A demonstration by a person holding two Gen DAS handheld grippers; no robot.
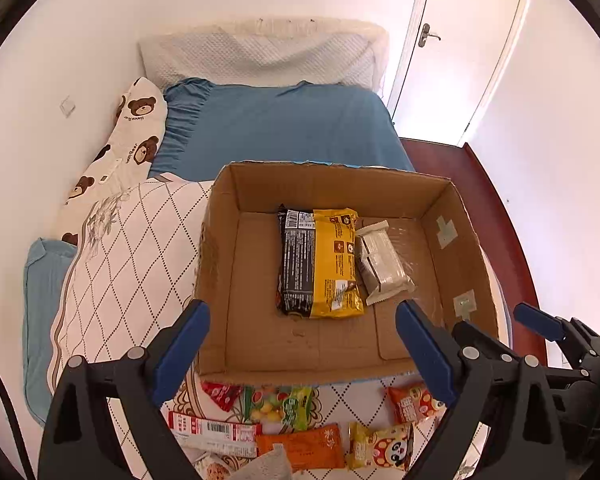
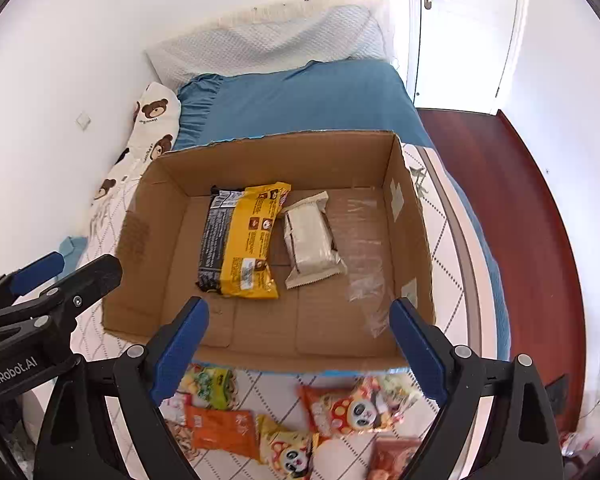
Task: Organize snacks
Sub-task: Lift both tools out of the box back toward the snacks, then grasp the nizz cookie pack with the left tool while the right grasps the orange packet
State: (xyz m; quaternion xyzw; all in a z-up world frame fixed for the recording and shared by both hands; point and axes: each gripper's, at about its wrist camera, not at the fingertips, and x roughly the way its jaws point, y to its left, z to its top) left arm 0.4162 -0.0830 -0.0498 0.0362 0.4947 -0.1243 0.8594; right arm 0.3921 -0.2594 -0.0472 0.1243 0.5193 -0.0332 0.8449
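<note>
An open cardboard box (image 1: pixel 223 240) (image 2: pixel 404 220) rests on the bed. Inside lie a black-and-yellow snack pack (image 1: pixel 320 264) (image 2: pixel 241 240) and a white wrapped bar (image 1: pixel 382 264) (image 2: pixel 312 240). Loose snack packets lie on the quilt in front of the box: an orange one (image 1: pixel 304 446) (image 2: pixel 221 428), a green one (image 1: pixel 287 404) (image 2: pixel 209 386) and panda-printed ones (image 1: pixel 380 446) (image 2: pixel 350 408). My left gripper (image 1: pixel 302 352) hangs open above the box's near edge, empty. My right gripper (image 2: pixel 300 350) is also open and empty, just right of the left one.
The bed has a blue sheet (image 1: pixel 275 128), a white diamond-pattern quilt (image 1: pixel 131 248) and a bear-print pillow (image 1: pixel 139 120) by the left wall. A white door (image 1: pixel 460 40) and dark red floor (image 2: pixel 500 220) lie to the right.
</note>
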